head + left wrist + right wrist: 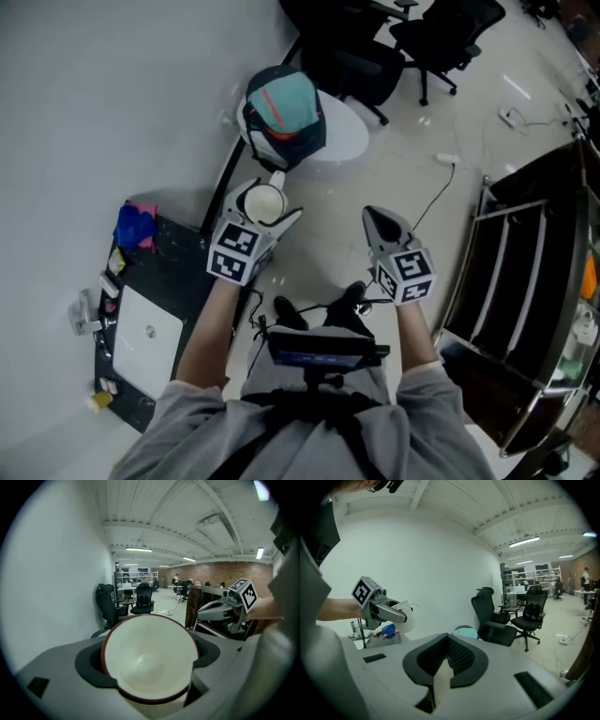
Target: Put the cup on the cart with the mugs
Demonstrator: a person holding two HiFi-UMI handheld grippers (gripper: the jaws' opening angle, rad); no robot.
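Overall: a person stands over a glossy pale floor (pixel 328 216) with a gripper in each hand, beside a smooth white wall (pixel 103 94).
Left gripper (pixel 265 210): grey moulded plastic shell carrying a cube of black-and-white square markers. Its dark pads stand wide and press on the cup from both sides.
Cup (pixel 262 201): round with a glossy cream-white inside and a thin dark red rim. It is held off the floor at 11 o'clock from the middle of the head view, mouth up. The right gripper view shows a loop handle on its far side.
Right gripper (pixel 382 223): same grey shell and marker cube, at 2 o'clock from the person's chest. Its black ribbed pads are pressed together with nothing between them.
Cart (pixel 511 281): dark frame with shiny metal rails, at 3 to 4 o'clock in the head view and well apart from the cup. What sits on it cannot be made out.
Table (pixel 178 272): black top at 9 o'clock, bearing a flat white rectangular slab (pixel 148 333) and a crumpled blue cloth (pixel 134 225).
Bag (pixel 283 111): rounded and dark with a teal panel, at 12 o'clock on a white round surface.
Office chairs (pixel 441 33): black, padded, on castors, at 1 o'clock.
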